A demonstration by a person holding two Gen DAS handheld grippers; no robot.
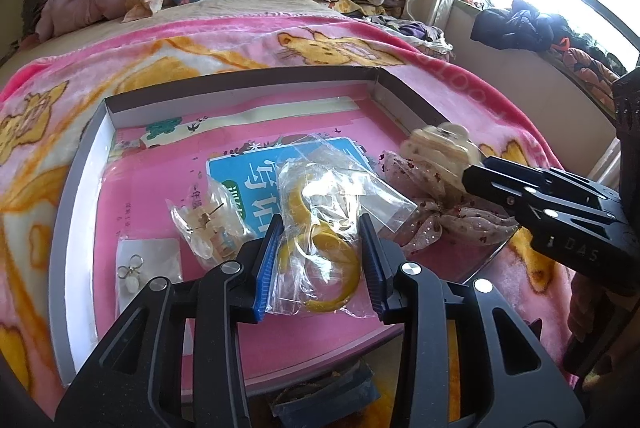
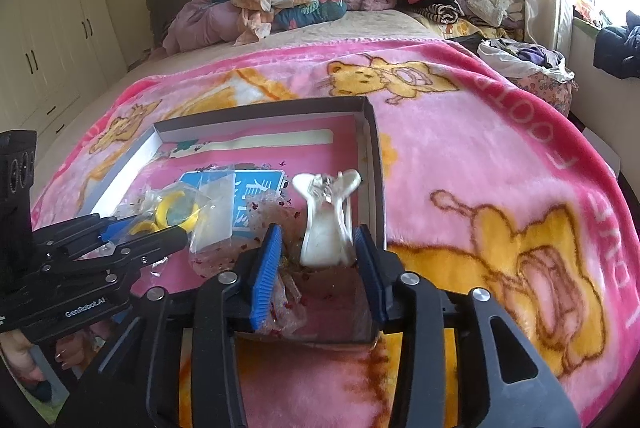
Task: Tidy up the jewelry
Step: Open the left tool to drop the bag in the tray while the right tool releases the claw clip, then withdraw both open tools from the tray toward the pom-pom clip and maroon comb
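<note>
From my left wrist camera, the left gripper (image 1: 320, 260) has its blue pads pressed against both sides of a clear plastic bag (image 1: 320, 228) holding yellow bangles (image 1: 340, 260), clamped on it over the shallow box (image 1: 80, 187) with the pink liner. Beside it lie a clear hair claw (image 1: 208, 228) and a small card with an earring (image 1: 134, 268). The right gripper (image 1: 476, 167) reaches in from the right above a sequined fabric bow (image 1: 440, 220). From my right wrist camera, the right gripper (image 2: 320, 248) stands with its pads apart on either side of a cream hair claw (image 2: 326, 228); I see gaps both sides, so nothing is pinched. The claw stands upright in the box's (image 2: 372, 147) near right corner on the pink blanket (image 2: 480, 147).
</note>
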